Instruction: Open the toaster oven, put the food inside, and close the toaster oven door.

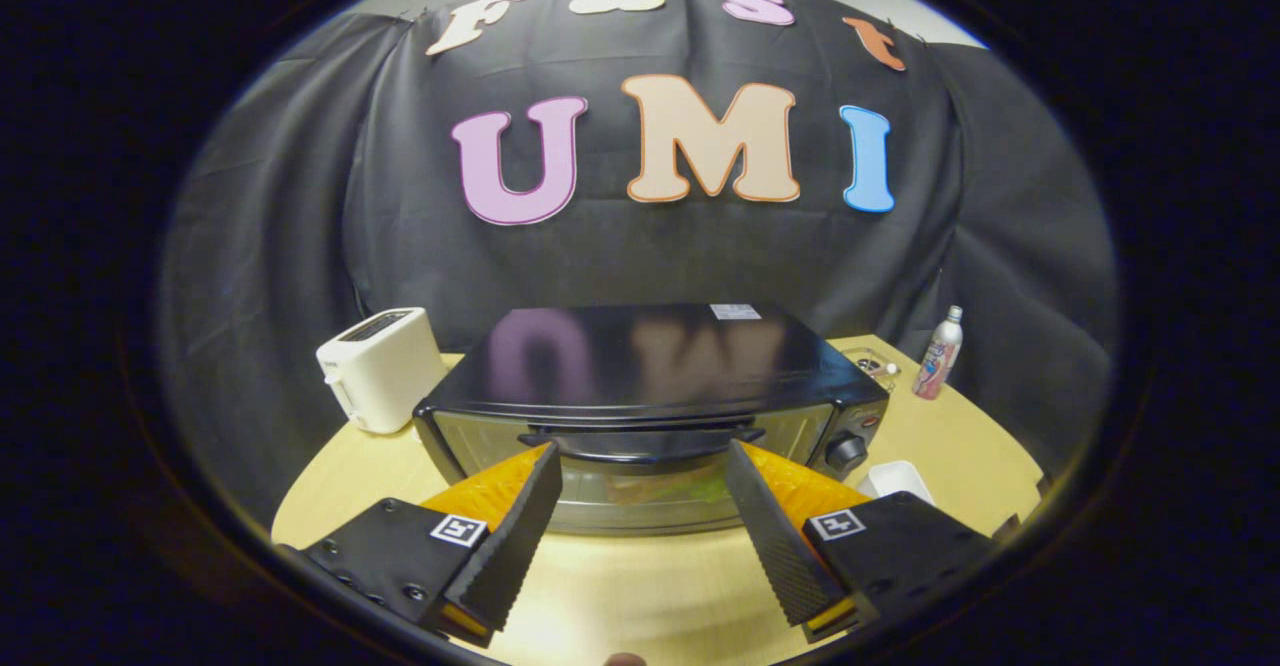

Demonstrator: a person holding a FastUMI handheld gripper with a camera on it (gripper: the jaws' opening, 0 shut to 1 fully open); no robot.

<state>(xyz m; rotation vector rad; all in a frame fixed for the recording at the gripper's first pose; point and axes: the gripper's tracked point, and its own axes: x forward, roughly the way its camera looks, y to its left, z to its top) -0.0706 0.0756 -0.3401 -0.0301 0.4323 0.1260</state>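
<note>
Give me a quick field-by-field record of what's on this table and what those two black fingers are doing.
Toaster oven: black, mid-table, door shut
Door handle: just ahead of the fingertips
Fingers: spread open, gripping nothing
Food: something greenish shows dimly behind the door glass
Pop-up toaster: white, beside the oven
Bottle: upright, at the oven's other side
White dish: near the oven's knob

Tool (640, 461) level; both fingers (510, 536) spread wide, gripping nothing.
</note>
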